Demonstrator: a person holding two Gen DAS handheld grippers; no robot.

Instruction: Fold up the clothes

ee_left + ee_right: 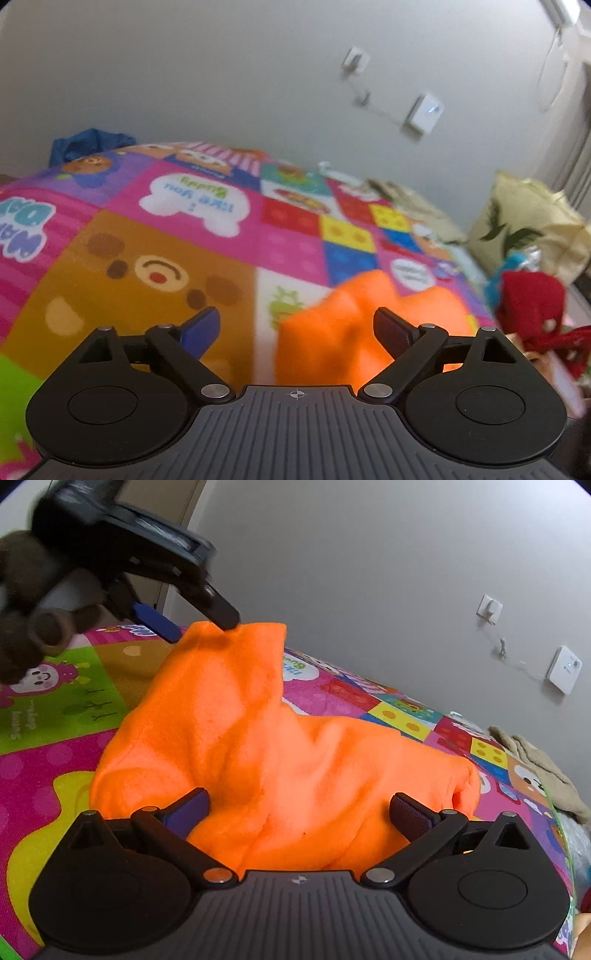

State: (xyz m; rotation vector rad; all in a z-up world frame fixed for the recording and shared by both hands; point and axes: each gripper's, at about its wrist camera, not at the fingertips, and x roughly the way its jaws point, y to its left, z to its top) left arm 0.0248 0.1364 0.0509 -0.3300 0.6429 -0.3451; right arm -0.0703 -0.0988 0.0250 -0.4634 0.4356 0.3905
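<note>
1. Left gripper (pixel 297 325): jaws spread wide, holding nothing. In the right wrist view one black finger (pixel 221 614) meets the raised peak of the orange cloth (pixel 258 760); whether it truly touches cannot be told.
2. Right gripper (pixel 299 812): jaws spread wide, empty, the cloth lying between and beneath its fingers.
3. Orange cloth: crumpled on a colourful cartoon-print blanket (pixel 147 240), one peak standing up.
4. Red garment (pixel 532 306): at the blanket's right edge.

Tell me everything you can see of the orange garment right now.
The orange garment looks like soft, fuzzy fleece, plain bright orange, crumpled and unfolded. It lies on the patchwork cartoon blanket, one end raised in a peak where the open left claw meets it. The right claw, open, hovers over its near edge.
</note>
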